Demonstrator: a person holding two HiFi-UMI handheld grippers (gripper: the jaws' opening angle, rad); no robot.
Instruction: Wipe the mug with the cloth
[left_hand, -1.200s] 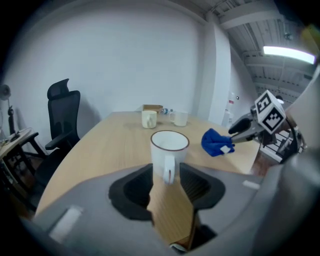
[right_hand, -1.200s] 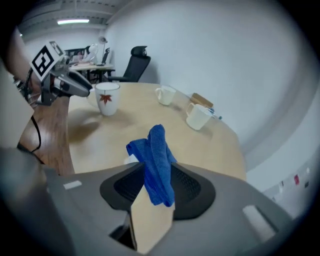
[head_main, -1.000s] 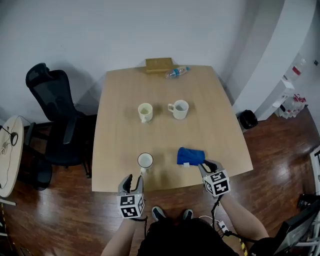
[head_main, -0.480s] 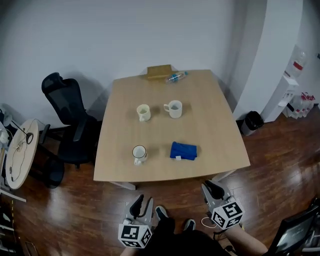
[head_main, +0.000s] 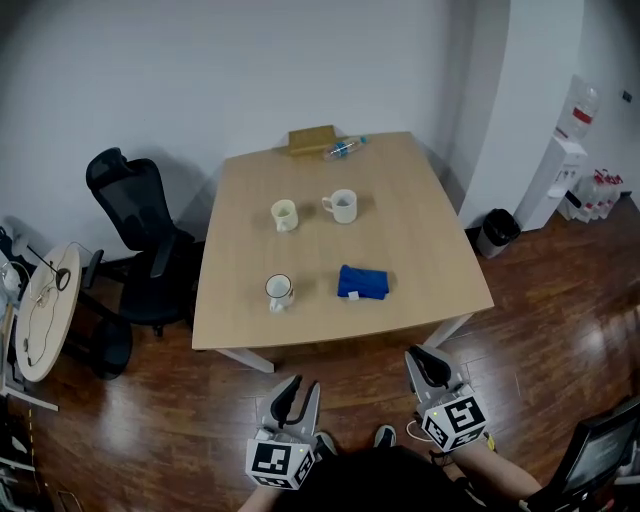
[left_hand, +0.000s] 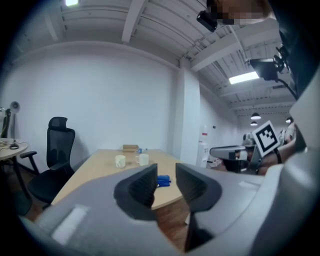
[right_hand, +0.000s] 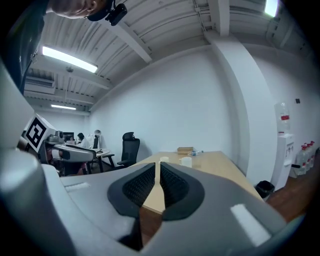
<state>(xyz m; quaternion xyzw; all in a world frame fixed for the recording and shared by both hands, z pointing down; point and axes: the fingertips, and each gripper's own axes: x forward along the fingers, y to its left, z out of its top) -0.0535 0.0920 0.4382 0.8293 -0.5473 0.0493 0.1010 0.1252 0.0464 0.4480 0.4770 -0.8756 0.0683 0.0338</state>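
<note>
Two empty grippers hang over the dark wood floor, short of the pale wooden table's near edge. My left gripper's jaws have just been closing and stand apart, nothing between them. My right gripper's have been closing too, down to a thin slit, also bare. The dark-rimmed white mug stands upright near that edge, with the folded blue cloth just beside it. One lies in line with each hand, I judge. Wiping ahead or over, I can't tell. Further back sit a cream mug, a white mug, a wooden block and a plastic bottle. A black office chair stands to the left.
</note>
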